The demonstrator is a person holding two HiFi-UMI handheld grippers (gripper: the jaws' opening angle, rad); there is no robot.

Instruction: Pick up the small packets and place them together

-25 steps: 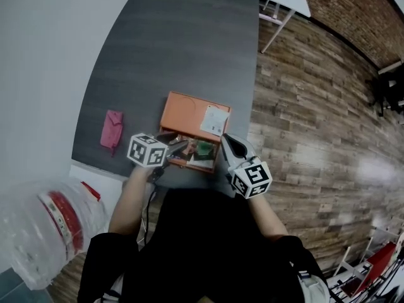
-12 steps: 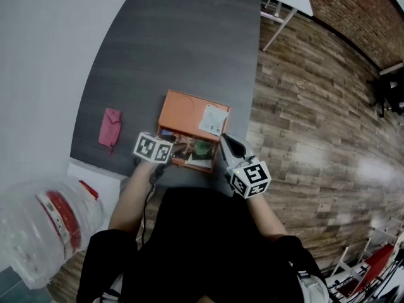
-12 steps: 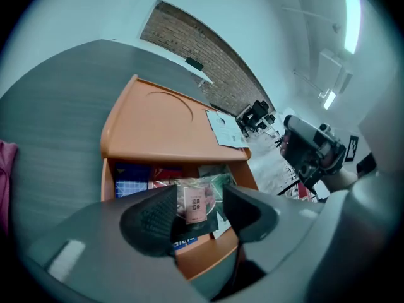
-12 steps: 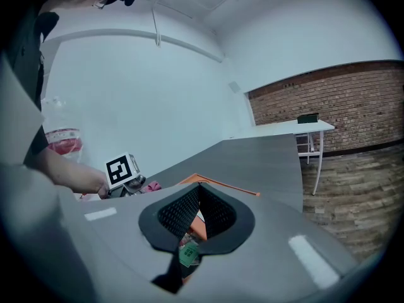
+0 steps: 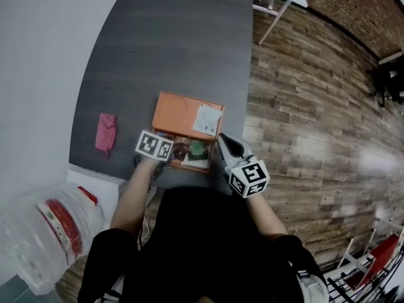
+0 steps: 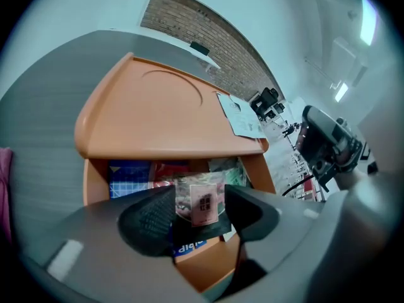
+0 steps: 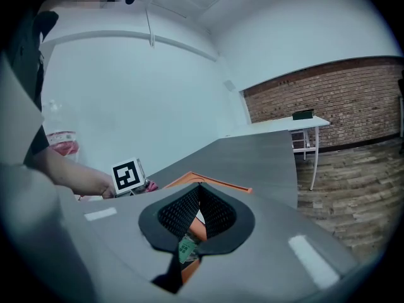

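Note:
An orange box (image 5: 183,112) with its lid thrown back lies near the front edge of the grey table (image 5: 177,36). Several small packets fill its open tray (image 6: 218,267). My left gripper (image 5: 179,151) points steeply down into the tray. A small clear packet with a pale label (image 6: 201,202) lies between its jaws, on top of the other packets. The jaws have just been opening and no longer press on it. My right gripper (image 5: 222,141) hovers at the tray's right end, shut, with nothing seen between its pads (image 7: 214,210). A green packet (image 7: 187,250) shows below it.
A white slip of paper (image 5: 207,118) lies on the box lid. A pink pouch (image 5: 105,131) rests on the table to the left of the box. A clear plastic bag (image 5: 50,226) sits at the lower left. Wooden floor (image 5: 315,106) lies to the right.
My left gripper has sunk toward the open tray and tipped further down, and its jaws stand a little wider. My right gripper has stayed where it was.

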